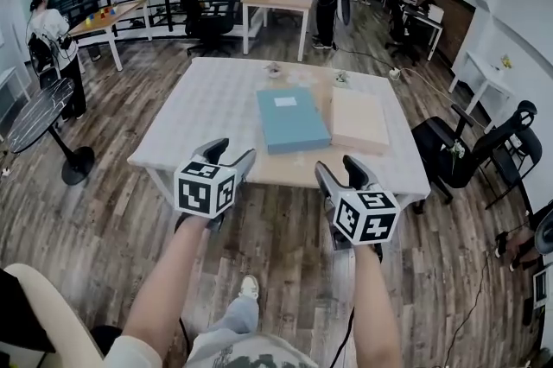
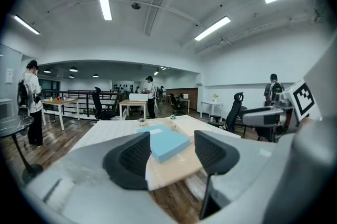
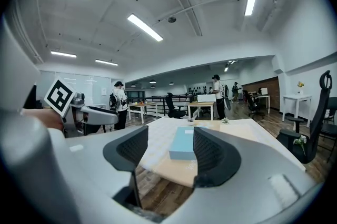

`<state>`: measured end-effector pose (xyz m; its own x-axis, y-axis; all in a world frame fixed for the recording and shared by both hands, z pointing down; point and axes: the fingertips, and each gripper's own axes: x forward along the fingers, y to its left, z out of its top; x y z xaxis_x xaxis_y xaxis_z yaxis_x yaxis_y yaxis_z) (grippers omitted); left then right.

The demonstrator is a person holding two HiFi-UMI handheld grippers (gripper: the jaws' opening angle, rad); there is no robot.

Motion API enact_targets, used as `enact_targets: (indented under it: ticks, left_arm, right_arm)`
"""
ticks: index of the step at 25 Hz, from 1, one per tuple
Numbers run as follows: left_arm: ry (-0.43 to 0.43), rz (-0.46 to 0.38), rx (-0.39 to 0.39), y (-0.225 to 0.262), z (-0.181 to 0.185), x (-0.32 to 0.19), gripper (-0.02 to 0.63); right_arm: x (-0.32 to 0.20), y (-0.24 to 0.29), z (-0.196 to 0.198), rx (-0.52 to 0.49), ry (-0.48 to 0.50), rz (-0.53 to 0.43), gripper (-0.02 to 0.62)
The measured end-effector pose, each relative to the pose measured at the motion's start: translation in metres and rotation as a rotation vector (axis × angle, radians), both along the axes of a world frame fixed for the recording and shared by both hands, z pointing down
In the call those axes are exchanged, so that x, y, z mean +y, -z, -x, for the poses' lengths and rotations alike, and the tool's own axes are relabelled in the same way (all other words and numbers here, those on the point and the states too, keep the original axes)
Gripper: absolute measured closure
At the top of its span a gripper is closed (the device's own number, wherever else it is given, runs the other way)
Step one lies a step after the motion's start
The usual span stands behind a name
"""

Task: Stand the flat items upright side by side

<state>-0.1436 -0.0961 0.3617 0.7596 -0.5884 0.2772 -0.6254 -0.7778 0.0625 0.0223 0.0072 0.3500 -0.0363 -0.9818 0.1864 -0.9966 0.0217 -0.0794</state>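
A flat light-blue box (image 1: pixel 292 120) lies on its broad face on the table (image 1: pixel 207 111), which has a white cloth. Beside it on the right, a flat tan box (image 1: pixel 359 118) also lies flat. Both rest near a bare wooden strip at the table's near edge. My left gripper (image 1: pixel 232 155) hovers just in front of that edge, open and empty. In the left gripper view the blue box (image 2: pixel 167 143) shows beyond the left gripper (image 2: pixel 171 157). My right gripper (image 1: pixel 337 168) is level with it to the right, also open and empty. The right gripper view has the blue box (image 3: pixel 181 145) lying ahead of the right gripper (image 3: pixel 166 152).
Two small potted plants (image 1: pixel 274 69) (image 1: pixel 341 78) stand at the table's far edge. Black office chairs (image 1: pixel 471 155) sit to the right, and a round glass table (image 1: pixel 39 111) to the left. People stand at desks in the background. Wooden floor lies between me and the table.
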Motion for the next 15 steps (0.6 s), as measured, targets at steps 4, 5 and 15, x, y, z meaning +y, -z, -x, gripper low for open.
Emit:
enact_targets:
  ticks: [4,5,15]
  left_arm:
    - [-0.001,0.016,0.004,-0.003,-0.009,-0.055,0.333]
    - [0.000,0.021,0.003,-0.004,-0.011,-0.068,0.333]
    - [0.011,0.050,-0.001,-0.009,-0.028,-0.189,0.325]
  right_arm:
    - [-0.051,-0.002,-0.011,-0.002,-0.005,0.014,0.334]
    - [-0.064,-0.003,-0.013,-0.005,-0.005,0.019,0.330]
    - [-0.181,-0.009,-0.036,0.000,-0.005,0.058,0.308]
